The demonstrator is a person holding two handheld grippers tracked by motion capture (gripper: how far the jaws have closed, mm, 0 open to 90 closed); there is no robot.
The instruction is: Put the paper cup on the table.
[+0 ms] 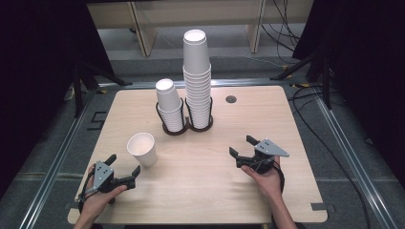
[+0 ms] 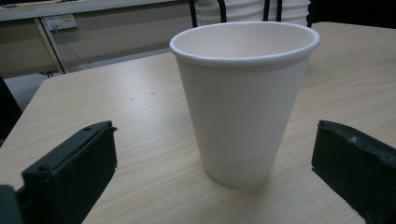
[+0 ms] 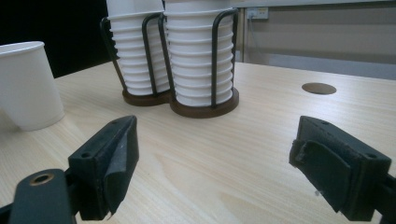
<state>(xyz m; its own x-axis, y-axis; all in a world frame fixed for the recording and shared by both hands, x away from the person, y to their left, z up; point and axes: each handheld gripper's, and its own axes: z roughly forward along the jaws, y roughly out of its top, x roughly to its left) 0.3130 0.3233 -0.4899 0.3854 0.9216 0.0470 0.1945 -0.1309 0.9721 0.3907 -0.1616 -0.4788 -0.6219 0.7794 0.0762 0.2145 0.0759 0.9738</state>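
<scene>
Resting low at the near edge of the table (image 1: 286,191), the left gripper (image 1: 125,168) and the right gripper (image 1: 241,145) both have their jaws spread wide and hold nothing. Just beyond the left gripper, a single paper cup (image 1: 143,149) stands upright on the wood, mouth up, untouched; in the left gripper view it sits between the two jaws, clear of both. Farther back, a black wire double holder (image 1: 184,125) carries a short cup stack (image 1: 170,105) and a taller cup stack (image 1: 197,78), side by side. A round cable hole (image 1: 231,99) lies to their right.
</scene>
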